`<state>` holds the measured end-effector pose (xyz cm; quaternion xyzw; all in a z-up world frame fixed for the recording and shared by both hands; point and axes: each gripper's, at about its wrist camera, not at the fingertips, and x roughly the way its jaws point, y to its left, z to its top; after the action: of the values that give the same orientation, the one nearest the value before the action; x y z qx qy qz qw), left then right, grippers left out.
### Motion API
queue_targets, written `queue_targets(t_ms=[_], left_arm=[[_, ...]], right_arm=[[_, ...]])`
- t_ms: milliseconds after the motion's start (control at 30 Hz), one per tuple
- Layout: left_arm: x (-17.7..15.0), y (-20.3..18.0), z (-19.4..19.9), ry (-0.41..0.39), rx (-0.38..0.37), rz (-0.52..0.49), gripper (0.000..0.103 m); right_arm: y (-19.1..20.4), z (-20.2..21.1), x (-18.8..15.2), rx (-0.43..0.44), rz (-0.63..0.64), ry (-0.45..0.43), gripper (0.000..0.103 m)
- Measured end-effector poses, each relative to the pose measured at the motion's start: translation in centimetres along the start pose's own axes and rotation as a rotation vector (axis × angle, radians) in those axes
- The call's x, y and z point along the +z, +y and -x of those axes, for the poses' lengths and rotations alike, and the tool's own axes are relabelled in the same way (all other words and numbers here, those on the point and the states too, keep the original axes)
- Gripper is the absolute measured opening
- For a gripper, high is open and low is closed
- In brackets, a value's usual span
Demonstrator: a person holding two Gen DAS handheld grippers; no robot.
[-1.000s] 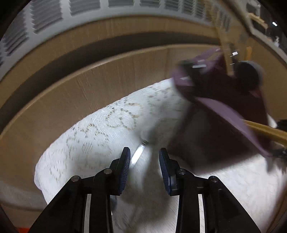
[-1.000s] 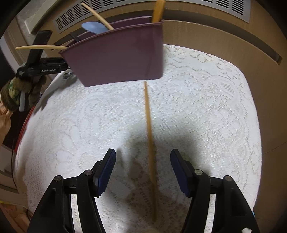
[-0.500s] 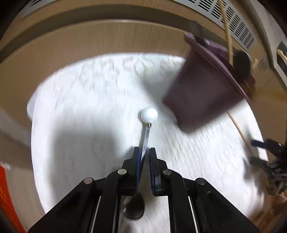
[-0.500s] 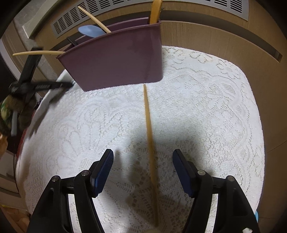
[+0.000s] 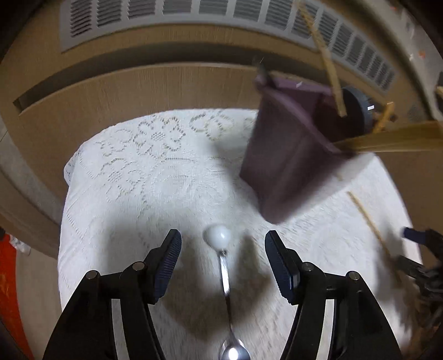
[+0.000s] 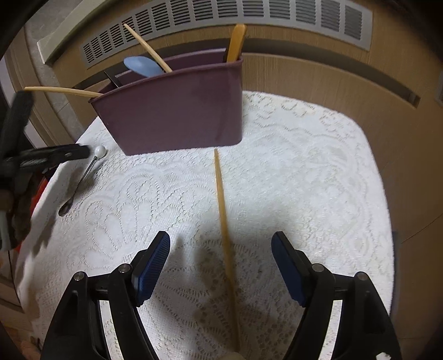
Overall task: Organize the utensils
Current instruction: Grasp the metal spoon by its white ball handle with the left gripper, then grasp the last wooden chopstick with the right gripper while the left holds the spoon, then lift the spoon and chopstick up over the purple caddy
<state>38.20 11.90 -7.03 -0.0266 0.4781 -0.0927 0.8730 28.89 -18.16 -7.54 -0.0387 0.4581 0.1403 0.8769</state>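
1. The left gripper (image 5: 223, 265) has its fingers spread wide and grips nothing. A metal spoon with a white ball end (image 5: 224, 272) lies on the white lace cloth (image 5: 138, 171) between the two blue pads, touching neither.
2. The right gripper (image 6: 220, 270) is also spread wide and grips nothing. A long wooden stick (image 6: 225, 229) lies on the cloth between its fingers, pointing toward the purple utensil holder (image 6: 177, 110).
3. The holder stands near the far edge of the cloth. Only the right wrist view shows its long side sharply, with a blue spoon (image 6: 141, 66), a thin wooden stick (image 6: 146, 47), a broad wooden handle (image 6: 235, 41) and another pale stick (image 6: 61, 90) jutting out over the holder's left end.
4. The left wrist view shows the holder (image 5: 285, 155) end-on and blurred; what is in it is hard to read there.
5. The right wrist view shows the spoon (image 6: 83, 180) whole: ball end near the holder's left end, bowl toward the cloth's left edge. The left gripper (image 6: 41, 157) hangs just beside it.
6. The left wrist view cuts the spoon's bowl off at the bottom, but shows the wooden stick (image 5: 368, 218) and the right gripper (image 5: 420, 249) near the cloth's right edge.
7. Both views show the slatted vent (image 6: 249, 19) and wood panelling behind the cloth.
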Motion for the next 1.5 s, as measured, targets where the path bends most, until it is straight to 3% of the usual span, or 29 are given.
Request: queue_targets(t_ms=[67,100,167,267,367,433,500,533,700,867,967,1033,1167,1500], left_arm=[[0.1,-0.3,-1.6,0.029,0.029,-0.016,0.043],[-0.1,-0.4,-2.2,0.018,0.046,-0.020,0.041],[-0.1,-0.9,-2.6,-0.004,0.054,-0.034,0.022],[-0.7,-1.3,-1.1,-0.036,0.029,0.004,0.022],[-2.8,-2.8,2.8,-0.135,-0.004,0.023,0.022],[-4.0,-3.8,5.1,-0.201,-0.021,0.039,0.022],[-5.2,-4.9,7.4,-0.260,-0.046,0.055,0.022],[-5.7,-5.4,8.4,-0.285,-0.051,0.062,0.022],[-7.2,-6.4,10.7,-0.316,-0.084,0.101,0.022],[-7.9,-7.5,12.3,-0.333,-0.060,0.074,0.022],[-8.2,-8.4,12.9,-0.343,-0.046,0.052,0.022],[-8.4,-8.8,13.1,-0.346,-0.044,0.039,0.022],[-8.8,-10.0,14.1,-0.355,-0.048,0.017,0.022],[-10.0,-13.4,19.2,-0.436,-0.055,-0.048,0.022]], right_arm=[[-0.4,0.7,-0.4,-0.044,0.023,-0.019,0.075],[-0.4,0.8,-0.4,-0.063,0.032,-0.025,0.076],[-0.7,1.2,-0.7,-0.081,0.047,-0.040,0.080],[-1.2,1.5,-0.6,-0.024,0.050,-0.041,0.081],[-1.0,1.9,0.1,0.022,0.088,-0.041,0.080],[-0.5,1.6,0.6,0.050,0.118,-0.033,0.069],[-0.1,0.5,1.4,0.067,0.141,0.001,0.038],[0.1,-0.4,1.7,0.069,0.147,0.022,0.033],[0.5,-3.7,3.2,0.060,0.152,0.049,0.022],[1.8,-5.7,3.8,-0.006,0.205,0.065,0.020],[3.0,-5.3,3.5,-0.042,0.254,0.085,0.006],[3.0,-4.3,3.4,-0.006,0.233,0.076,0.006],[2.5,0.7,2.8,0.049,0.175,-0.026,0.005],[2.0,11.8,1.3,0.089,0.139,-0.245,0.005]])
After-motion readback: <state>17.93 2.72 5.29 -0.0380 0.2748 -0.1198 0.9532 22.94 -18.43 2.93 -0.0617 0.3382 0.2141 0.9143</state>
